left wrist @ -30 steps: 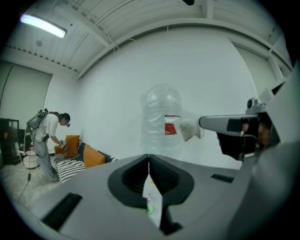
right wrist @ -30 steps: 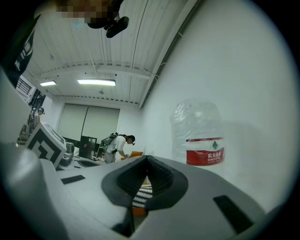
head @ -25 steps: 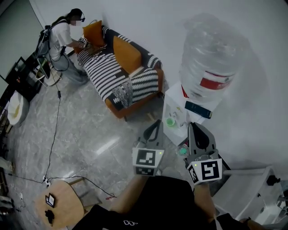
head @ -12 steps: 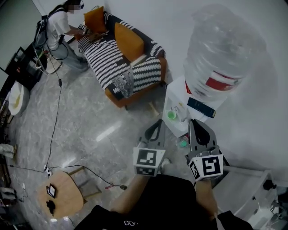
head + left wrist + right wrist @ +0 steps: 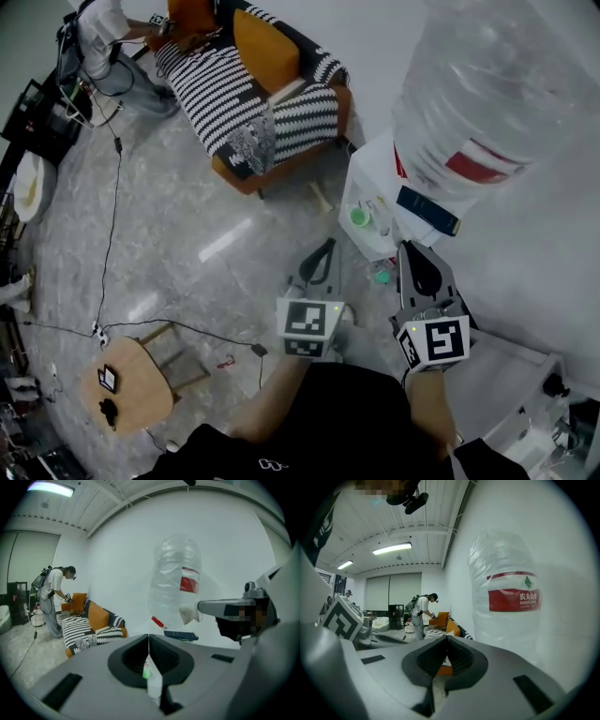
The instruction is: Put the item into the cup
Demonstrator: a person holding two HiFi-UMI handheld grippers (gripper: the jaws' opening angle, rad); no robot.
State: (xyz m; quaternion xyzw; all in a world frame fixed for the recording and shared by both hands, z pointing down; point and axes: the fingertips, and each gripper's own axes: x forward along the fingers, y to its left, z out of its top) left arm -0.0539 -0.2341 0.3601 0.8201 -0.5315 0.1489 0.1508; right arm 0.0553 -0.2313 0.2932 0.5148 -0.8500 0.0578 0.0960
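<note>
The clear plastic water bottle (image 5: 487,103) is cut by the top edge; the small green round object (image 5: 359,217), perhaps a cup, is unclear.

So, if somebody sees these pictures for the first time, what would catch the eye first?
The huge clear water bottle with a red label, on the white dispenser at the upper right, stands out first. Then the black-and-white striped sofa with orange cushions at the top. Below, the left gripper and right gripper, both shut, point toward the dispenser and its small green cup.

The water bottle (image 5: 497,103) was clear crinkled plastic, the floor (image 5: 187,244) glossy stone, the sofa (image 5: 244,103) striped cloth — the left gripper (image 5: 149,641) matt grey plastic.
</note>
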